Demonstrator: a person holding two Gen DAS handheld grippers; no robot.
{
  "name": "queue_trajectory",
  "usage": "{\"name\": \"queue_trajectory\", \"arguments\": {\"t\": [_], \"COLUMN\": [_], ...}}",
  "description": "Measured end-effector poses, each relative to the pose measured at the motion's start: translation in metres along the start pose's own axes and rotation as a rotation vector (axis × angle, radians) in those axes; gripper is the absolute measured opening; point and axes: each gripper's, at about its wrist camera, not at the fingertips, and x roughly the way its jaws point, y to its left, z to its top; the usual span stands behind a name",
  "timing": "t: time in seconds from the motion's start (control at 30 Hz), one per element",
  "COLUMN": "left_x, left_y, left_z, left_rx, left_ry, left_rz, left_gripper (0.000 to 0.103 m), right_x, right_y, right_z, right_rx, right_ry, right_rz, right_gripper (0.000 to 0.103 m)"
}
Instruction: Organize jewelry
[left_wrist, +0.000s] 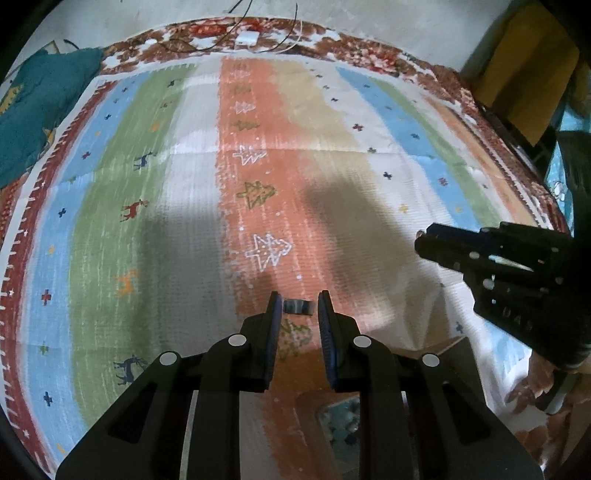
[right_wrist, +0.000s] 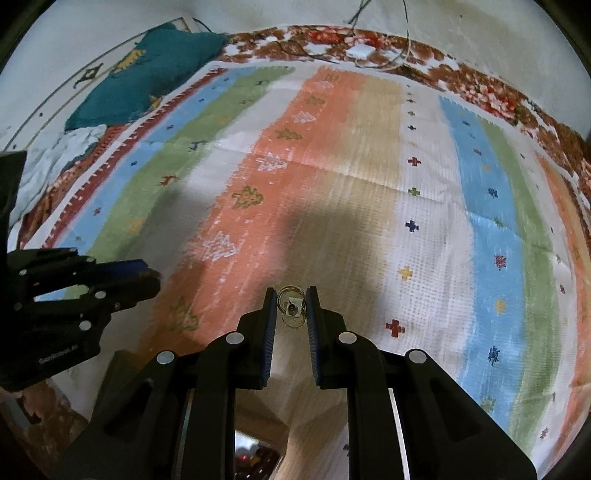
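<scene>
In the left wrist view my left gripper (left_wrist: 298, 307) is shut on a small dark grey piece of jewelry (left_wrist: 297, 307), held between its fingertips above the striped cloth (left_wrist: 184, 184). My right gripper shows at the right of that view (left_wrist: 421, 242), seen from the side. In the right wrist view my right gripper (right_wrist: 291, 306) is shut on a set of thin gold hoop earrings on a small card (right_wrist: 291, 307). The left gripper (right_wrist: 151, 275) shows at the left, seen from the side. A jewelry box shows below the fingers (left_wrist: 341, 424) (right_wrist: 258, 458), mostly hidden.
The striped, patterned cloth (right_wrist: 369, 177) covers the surface. A teal cloth (left_wrist: 40, 107) (right_wrist: 147, 74) lies at the far left. A small white device with cables (left_wrist: 247, 38) (right_wrist: 360, 51) lies at the far edge. A yellow-brown box (left_wrist: 524, 70) stands at the far right.
</scene>
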Motion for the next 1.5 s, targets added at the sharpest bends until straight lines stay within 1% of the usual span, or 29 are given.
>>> {"name": "queue_trajectory", "arguments": {"t": [0.07,0.1,0.13,0.2,0.4,0.6,0.77,0.83,0.93,1.33,1.5], "left_x": [-0.004,-0.005,-0.006,-0.007,-0.005,0.011,0.02,0.024,0.031,0.059,0.068], "left_y": [-0.003,-0.004,-0.006,-0.009,-0.006,-0.002,-0.003,-0.004,-0.004,-0.002,-0.001], "left_z": [-0.002,-0.003,-0.004,-0.006,-0.006,-0.006,-0.004,-0.004,-0.003,0.0,0.0], "left_rx": [0.003,0.006,0.011,0.015,-0.006,-0.034,-0.032,-0.027,-0.021,0.014,0.034], "left_ry": [-0.006,-0.007,-0.008,-0.006,0.005,0.055,0.075,0.083,0.099,0.16,0.179], "left_rz": [-0.005,-0.006,-0.004,0.004,0.019,0.02,0.023,0.027,0.037,0.072,0.085], "left_gripper": [0.019,0.016,0.011,0.007,0.007,0.009,0.019,0.026,0.029,0.03,0.03], "right_x": [-0.006,-0.009,-0.01,-0.013,-0.016,-0.018,-0.017,-0.016,-0.015,-0.01,-0.005], "right_y": [0.003,0.004,0.004,0.004,0.0,-0.002,-0.002,-0.003,-0.003,0.001,0.006], "right_z": [-0.004,-0.006,-0.007,-0.009,-0.016,-0.017,-0.016,-0.015,-0.016,-0.015,-0.016], "right_rx": [-0.005,-0.004,-0.003,0.001,0.025,0.033,0.032,0.032,0.033,0.015,-0.007], "right_ry": [-0.008,-0.012,-0.013,-0.016,-0.018,-0.017,-0.011,-0.01,-0.005,0.015,0.04], "right_rz": [0.005,0.007,0.009,0.01,0.01,0.018,0.026,0.027,0.029,0.043,0.042], "right_gripper": [0.017,0.017,0.017,0.017,0.017,0.017,0.017,0.017,0.017,0.017,0.017]}}
